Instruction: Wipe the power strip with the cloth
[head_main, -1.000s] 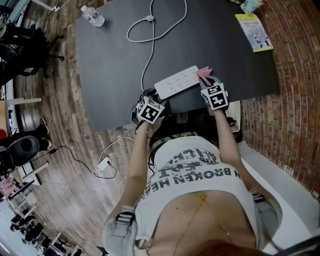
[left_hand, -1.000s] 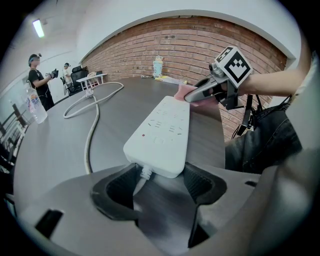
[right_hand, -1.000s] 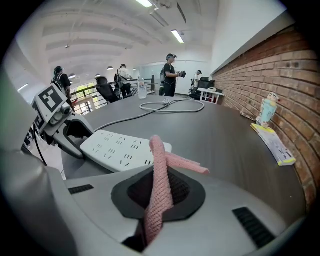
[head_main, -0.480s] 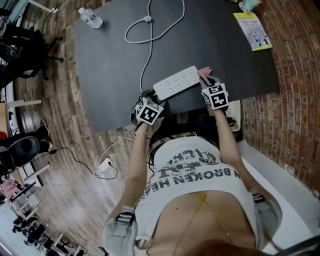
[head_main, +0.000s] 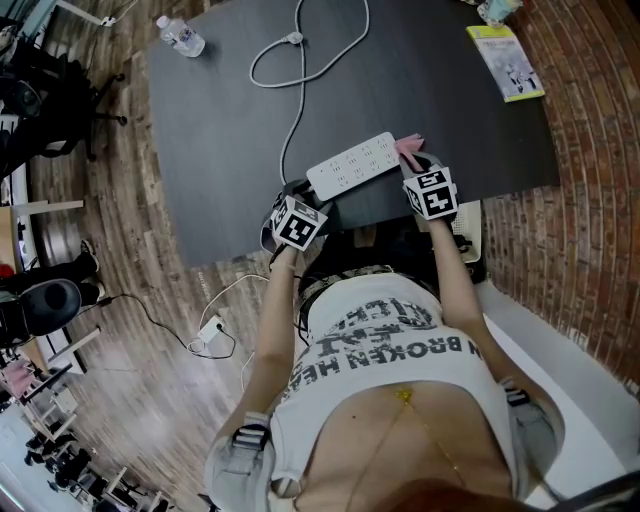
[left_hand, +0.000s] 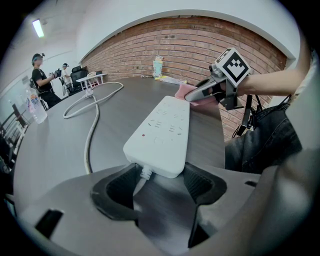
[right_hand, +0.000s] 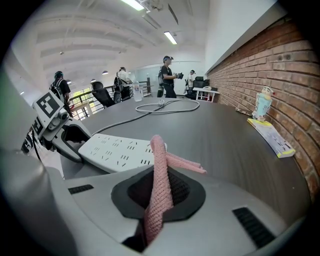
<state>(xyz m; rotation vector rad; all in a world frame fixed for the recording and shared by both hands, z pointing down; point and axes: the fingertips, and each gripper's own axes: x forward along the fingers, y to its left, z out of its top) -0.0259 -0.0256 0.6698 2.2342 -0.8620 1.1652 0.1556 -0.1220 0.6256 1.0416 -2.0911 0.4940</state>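
Note:
The white power strip (head_main: 352, 164) lies slantwise near the front edge of the dark table (head_main: 220, 150). My left gripper (head_main: 306, 192) is at its cable end. In the left gripper view that end of the power strip (left_hand: 162, 131) sits wedged between the jaw tips of the left gripper (left_hand: 160, 172), touching both. My right gripper (head_main: 414, 163) is at the strip's other end, shut on a pink cloth (head_main: 407, 149). In the right gripper view the pink cloth (right_hand: 161, 185) stands pinched in the right gripper (right_hand: 162, 176) and droops onto the power strip (right_hand: 117, 150).
The strip's white cable (head_main: 300, 60) loops toward the table's far side. A water bottle (head_main: 184, 33) stands at the far left corner, and a booklet (head_main: 507, 62) and a small cup (right_hand: 262, 104) lie by the brick wall (head_main: 590, 150). People (right_hand: 168, 76) stand far off.

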